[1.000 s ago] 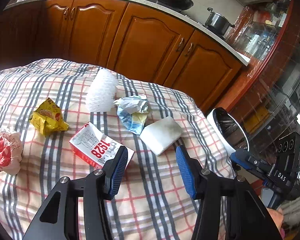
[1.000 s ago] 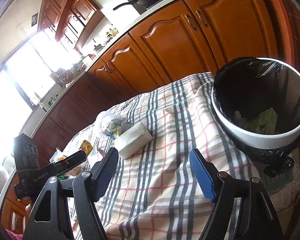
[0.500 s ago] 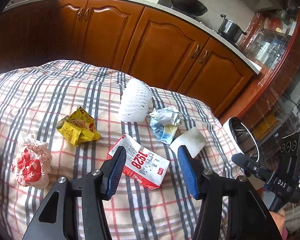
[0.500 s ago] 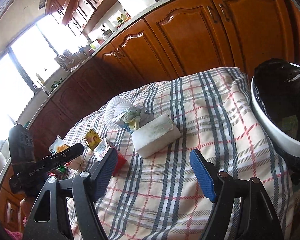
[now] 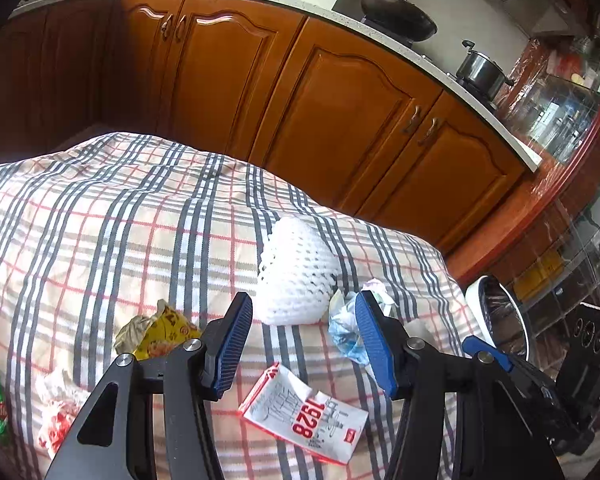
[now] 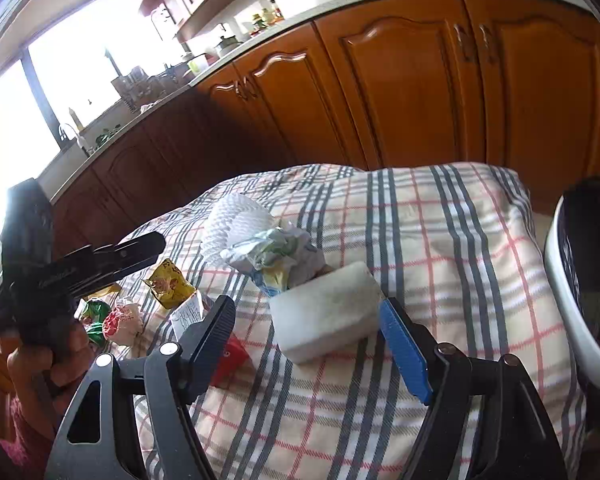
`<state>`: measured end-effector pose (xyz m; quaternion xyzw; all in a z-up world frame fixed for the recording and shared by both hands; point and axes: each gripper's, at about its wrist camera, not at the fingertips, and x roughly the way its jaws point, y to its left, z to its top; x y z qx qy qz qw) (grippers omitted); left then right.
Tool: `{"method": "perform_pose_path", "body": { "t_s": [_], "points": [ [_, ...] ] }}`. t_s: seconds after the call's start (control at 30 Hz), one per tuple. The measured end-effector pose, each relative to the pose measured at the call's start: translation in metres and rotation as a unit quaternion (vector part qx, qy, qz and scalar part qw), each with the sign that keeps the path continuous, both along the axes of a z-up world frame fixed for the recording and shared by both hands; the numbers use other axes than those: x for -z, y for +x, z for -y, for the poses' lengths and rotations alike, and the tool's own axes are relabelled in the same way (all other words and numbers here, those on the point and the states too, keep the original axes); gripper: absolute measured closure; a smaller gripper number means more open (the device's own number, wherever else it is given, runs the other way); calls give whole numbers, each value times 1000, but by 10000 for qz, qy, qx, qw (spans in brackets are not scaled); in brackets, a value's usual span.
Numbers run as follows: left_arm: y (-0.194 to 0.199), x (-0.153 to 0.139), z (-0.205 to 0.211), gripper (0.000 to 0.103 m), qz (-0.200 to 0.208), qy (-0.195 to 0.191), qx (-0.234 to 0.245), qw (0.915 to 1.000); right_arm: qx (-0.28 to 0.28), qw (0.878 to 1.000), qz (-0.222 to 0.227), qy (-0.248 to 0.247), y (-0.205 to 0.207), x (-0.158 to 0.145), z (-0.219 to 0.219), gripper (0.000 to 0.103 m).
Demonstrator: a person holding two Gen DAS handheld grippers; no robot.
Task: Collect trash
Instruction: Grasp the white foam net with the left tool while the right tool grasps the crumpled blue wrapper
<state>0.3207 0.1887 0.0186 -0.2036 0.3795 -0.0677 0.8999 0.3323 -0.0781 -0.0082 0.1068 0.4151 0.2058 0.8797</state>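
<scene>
Trash lies scattered on the checked cloth [image 5: 100, 220], so both claws hover empty above it. The bin [image 6: 572, 292] waits at three o'clock. The right gripper [image 6: 324, 336], spread wide, frames the white block [image 6: 324, 312]. The left gripper [image 5: 304, 348], half spread, hangs over the 1928 carton [image 5: 304, 416]; foam net [image 5: 296, 276] and crumpled wrapper [image 5: 344, 328] crowd twelve o'clock.
</scene>
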Motion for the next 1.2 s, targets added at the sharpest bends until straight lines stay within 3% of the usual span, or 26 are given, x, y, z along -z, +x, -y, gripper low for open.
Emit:
{"method": "perform_pose_path", "body": {
  "t_s": [0.17, 0.33, 0.4, 0.47, 0.57, 0.67, 0.73, 0.8, 0.97, 1.2],
  "points": [
    [39, 8, -2, 50, -170, -119, 166, 9996, -429, 9991, -53, -54, 18, 2, -22, 36],
    [69, 20, 6, 53, -346, 104, 283, 9989, -731, 9970, -78, -247, 29, 11, -39, 36],
    [75, 26, 10, 85, -428, 103, 404, 9982, -764, 9967, -135, -246, 34, 16, -40, 36],
    [76, 30, 8, 87, -415, 87, 411, 9983, -784, 9965, -166, -252, 39, 19, -42, 36],
    [67, 25, -1, 91, -249, -7, 340, 9991, -838, 9959, -218, -277, 45, 24, -46, 42],
    [51, 15, -15, 91, -49, -131, 184, 9997, -867, 9953, -241, -362, 50, 29, -51, 54],
    [37, 10, -22, 91, 73, -191, 110, 9997, -826, 9952, -288, -431, 52, 32, -53, 88],
    [24, 5, -27, 91, 204, -202, 47, 9996, -794, 9957, -318, -356, 51, 34, -52, 99],
    [-10, -8, -35, 91, 492, -153, -106, 9986, -678, 9974, -109, -205, 41, 19, -43, 103],
    [-40, -21, -26, 91, 674, -141, 36, 9976, -469, 9986, 226, 72, 26, -14, -21, 103]
  ]
}}
